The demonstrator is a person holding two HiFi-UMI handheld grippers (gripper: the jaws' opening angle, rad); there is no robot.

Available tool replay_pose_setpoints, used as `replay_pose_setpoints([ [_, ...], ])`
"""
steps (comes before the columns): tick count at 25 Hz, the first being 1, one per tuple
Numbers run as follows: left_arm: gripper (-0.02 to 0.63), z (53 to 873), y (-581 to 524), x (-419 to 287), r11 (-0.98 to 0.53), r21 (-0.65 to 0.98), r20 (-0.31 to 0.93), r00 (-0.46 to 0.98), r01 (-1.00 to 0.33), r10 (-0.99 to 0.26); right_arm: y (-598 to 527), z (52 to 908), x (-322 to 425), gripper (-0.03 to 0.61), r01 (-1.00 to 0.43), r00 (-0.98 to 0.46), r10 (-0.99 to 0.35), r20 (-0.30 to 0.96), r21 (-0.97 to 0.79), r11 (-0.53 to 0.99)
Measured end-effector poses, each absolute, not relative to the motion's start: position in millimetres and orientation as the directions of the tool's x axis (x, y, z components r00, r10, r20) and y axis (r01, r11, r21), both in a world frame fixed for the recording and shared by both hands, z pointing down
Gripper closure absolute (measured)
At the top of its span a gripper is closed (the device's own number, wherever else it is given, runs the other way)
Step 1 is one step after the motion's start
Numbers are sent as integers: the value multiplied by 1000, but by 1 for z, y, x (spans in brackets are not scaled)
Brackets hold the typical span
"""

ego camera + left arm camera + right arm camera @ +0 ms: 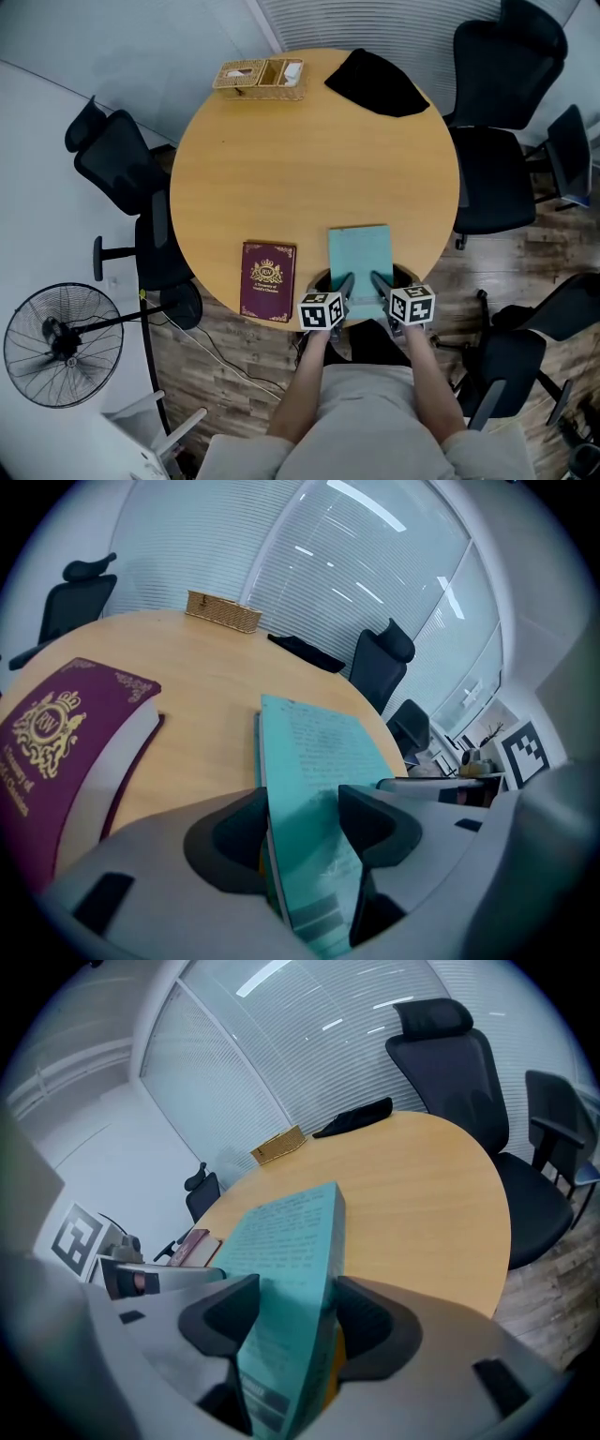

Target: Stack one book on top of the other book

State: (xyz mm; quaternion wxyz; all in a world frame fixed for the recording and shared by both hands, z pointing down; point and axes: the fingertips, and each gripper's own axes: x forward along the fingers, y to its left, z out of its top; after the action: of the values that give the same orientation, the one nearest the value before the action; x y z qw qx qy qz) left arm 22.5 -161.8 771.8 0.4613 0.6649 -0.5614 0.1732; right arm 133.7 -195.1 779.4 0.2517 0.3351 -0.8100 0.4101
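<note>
I have left tool [345, 284] and right tool [380, 281] clamped on teal book [360, 255] | maroon book [268, 280] lies leftward, parallel | left tool nearer

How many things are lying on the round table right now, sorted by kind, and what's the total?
Books: 2 (maroon book, teal book)
Wicker basket: 1
Black cloth: 1
Total: 4
</note>
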Motion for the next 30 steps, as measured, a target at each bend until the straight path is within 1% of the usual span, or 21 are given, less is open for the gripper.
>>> replay_pose_setpoints([
  [9,360,767,-158,20,75,410,768,299,-909,-566,-187,772,132,325,-778,-618,-359,700,-475,412],
  [18,360,744,-151,9,69,412,760,301,-908,-576,-177,751,123,330,-795,-604,-390,695,-494,352],
  [22,360,726,-150,-1,63,399,752,287,-915,-594,-175,739,115,331,-794,-608,-421,673,-517,319],
  [30,360,708,-149,-23,-21,406,744,343,-914,-573,-170,716,94,331,-825,-560,-496,664,-506,253],
])
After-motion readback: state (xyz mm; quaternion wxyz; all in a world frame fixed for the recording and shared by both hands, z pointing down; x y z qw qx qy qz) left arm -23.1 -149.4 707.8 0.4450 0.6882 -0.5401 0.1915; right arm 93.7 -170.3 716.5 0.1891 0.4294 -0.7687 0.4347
